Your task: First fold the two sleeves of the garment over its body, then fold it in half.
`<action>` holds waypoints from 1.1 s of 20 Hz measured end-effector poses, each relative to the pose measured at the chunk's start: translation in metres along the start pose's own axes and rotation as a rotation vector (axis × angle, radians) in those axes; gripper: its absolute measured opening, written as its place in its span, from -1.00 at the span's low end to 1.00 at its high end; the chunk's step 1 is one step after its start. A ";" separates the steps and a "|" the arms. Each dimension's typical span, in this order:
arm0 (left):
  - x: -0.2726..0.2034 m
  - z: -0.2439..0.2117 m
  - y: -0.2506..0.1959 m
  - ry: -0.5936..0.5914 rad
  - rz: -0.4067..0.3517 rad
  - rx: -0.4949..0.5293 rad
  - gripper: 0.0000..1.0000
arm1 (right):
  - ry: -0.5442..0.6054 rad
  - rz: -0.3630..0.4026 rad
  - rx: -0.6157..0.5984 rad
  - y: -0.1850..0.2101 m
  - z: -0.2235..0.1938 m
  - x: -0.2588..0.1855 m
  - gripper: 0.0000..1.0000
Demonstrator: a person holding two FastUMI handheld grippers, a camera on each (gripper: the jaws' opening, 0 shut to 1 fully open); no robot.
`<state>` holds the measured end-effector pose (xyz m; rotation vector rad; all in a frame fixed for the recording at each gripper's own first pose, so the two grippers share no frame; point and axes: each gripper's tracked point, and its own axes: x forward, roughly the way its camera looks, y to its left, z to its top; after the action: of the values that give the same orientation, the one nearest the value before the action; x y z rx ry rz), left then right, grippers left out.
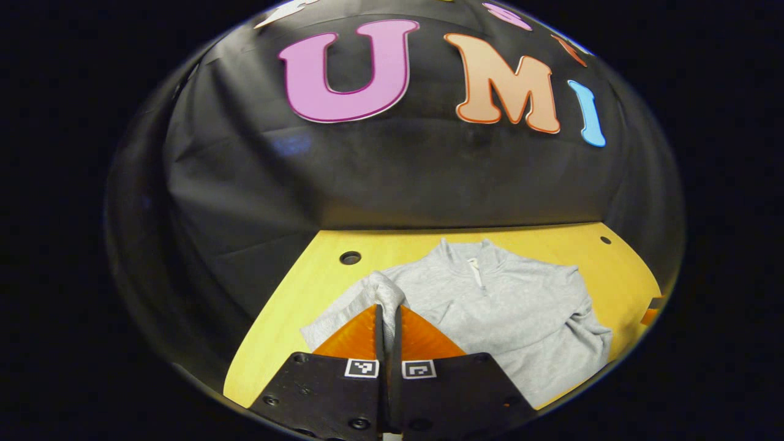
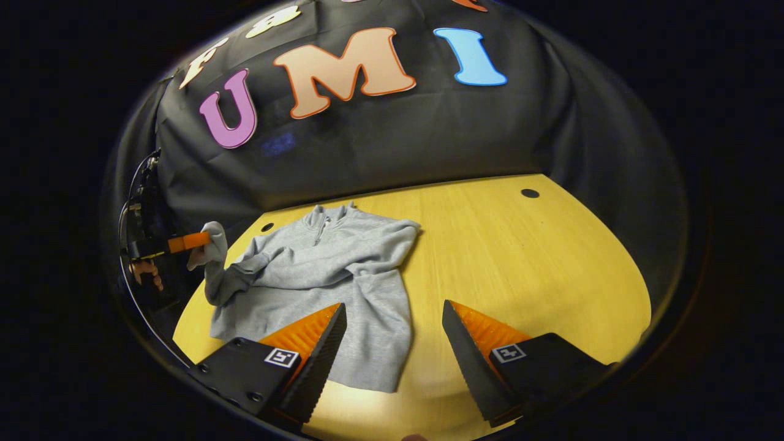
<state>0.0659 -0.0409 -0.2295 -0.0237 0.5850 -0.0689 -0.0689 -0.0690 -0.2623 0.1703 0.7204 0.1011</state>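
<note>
A grey garment lies on the yellow table, collar toward the black wall. The left gripper pinches its sleeve, lifted off the table's edge. The right gripper hangs with jaws spread over the garment's hem; bare tabletop stretches beyond the garment's other side.

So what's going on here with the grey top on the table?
A person is folding a grey sweatshirt on the yellow table. The left hand-held gripper is shut on one sleeve's cuff, lifted off the table. The right hand-held gripper hovers open above the hem. The other sleeve already lies over the body.
</note>
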 end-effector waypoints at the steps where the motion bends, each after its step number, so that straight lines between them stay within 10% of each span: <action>1: 0.005 0.005 -0.012 -0.009 -0.014 0.005 -1.00 | 0.000 -0.018 0.004 -0.010 0.000 -0.003 0.96; 22: 0.057 -0.019 -0.252 0.065 -0.296 0.172 -0.79 | 0.032 -0.046 0.000 -0.087 -0.015 -0.020 0.96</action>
<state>0.0881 -0.2967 -0.2664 0.0597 0.6358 -0.4087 -0.0911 -0.1555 -0.2768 0.1517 0.7555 0.0598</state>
